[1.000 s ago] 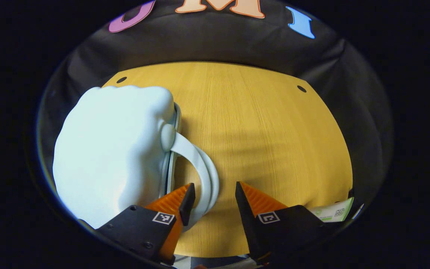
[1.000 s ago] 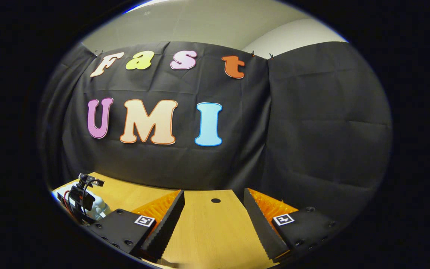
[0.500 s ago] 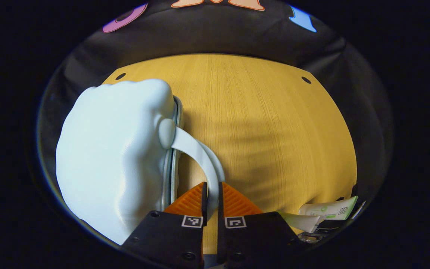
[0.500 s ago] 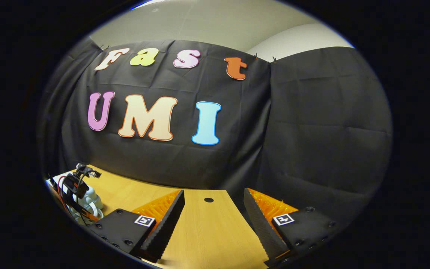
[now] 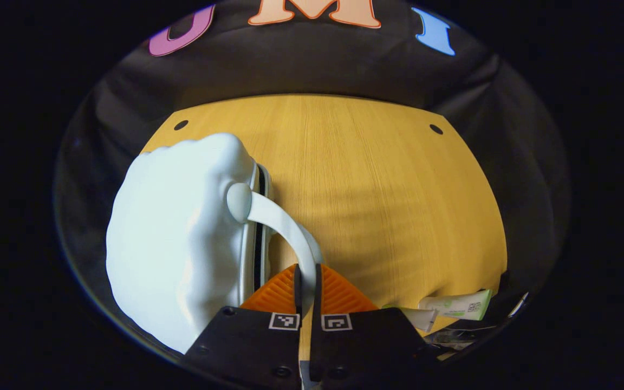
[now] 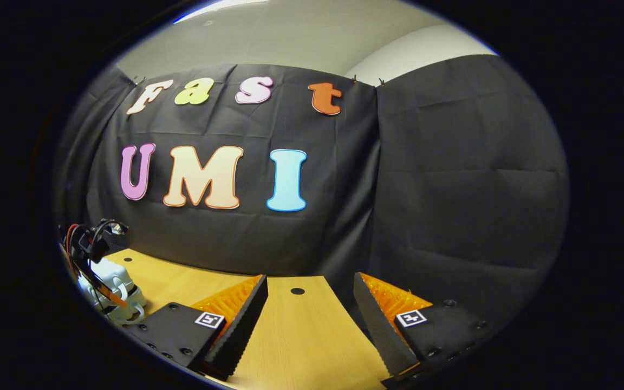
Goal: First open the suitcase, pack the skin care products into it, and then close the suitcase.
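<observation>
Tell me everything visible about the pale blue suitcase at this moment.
The suitcase is a small, pale blue, soft-looking case with a lumpy, rounded shell. It stands on the wooden table, toward its left side in the left gripper view. A dark gap runs along its seam, so the halves look slightly parted. A curved pale handle arcs from a round knob on its side, and the left claw is shut on that handle. In the right gripper view the case sits far left, beside the left gripper.

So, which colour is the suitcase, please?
The suitcase is a very pale blue, almost white; it shows best in the left gripper view.
</observation>
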`<state>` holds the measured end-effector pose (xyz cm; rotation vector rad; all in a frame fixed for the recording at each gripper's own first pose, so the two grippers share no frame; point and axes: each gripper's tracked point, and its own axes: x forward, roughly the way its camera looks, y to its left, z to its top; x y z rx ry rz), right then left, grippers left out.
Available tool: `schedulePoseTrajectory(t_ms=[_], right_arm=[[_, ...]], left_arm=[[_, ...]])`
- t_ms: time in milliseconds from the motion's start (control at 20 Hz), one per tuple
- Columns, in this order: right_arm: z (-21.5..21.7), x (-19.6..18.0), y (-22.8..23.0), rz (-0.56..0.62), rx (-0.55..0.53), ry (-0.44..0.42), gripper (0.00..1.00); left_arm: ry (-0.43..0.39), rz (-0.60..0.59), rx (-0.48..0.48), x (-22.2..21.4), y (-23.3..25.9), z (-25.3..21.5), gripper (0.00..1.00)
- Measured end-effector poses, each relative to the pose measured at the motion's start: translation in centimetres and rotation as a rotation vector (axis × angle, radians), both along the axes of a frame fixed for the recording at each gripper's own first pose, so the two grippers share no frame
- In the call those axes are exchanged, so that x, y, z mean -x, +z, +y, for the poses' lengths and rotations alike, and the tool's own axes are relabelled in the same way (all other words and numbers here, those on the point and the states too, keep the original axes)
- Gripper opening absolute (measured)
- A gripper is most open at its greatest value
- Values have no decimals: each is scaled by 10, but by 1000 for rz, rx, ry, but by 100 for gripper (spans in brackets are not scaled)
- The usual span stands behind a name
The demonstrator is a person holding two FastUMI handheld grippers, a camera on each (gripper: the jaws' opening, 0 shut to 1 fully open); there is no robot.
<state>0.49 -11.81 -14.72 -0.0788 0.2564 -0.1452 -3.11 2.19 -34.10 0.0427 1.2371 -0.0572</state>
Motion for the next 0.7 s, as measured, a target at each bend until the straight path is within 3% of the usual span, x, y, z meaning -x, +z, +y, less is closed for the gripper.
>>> schedulePoseTrajectory(t_ms=[250, 400, 550, 700], right_arm=[[-5, 0, -5, -1, -40, 59, 99], [-5, 2, 0, -15, -48, 16, 99], [36, 7, 9, -32, -131, 24, 96], [71, 4, 8, -20, -92, 39, 98]], left_arm=[[-15, -122, -88, -15, 57, 15, 0], [-34, -208, -97, -16, 89, 18, 0], [-1, -277, -36, -19, 109, 17, 0], [11, -318, 78, -22, 125, 23, 0]])
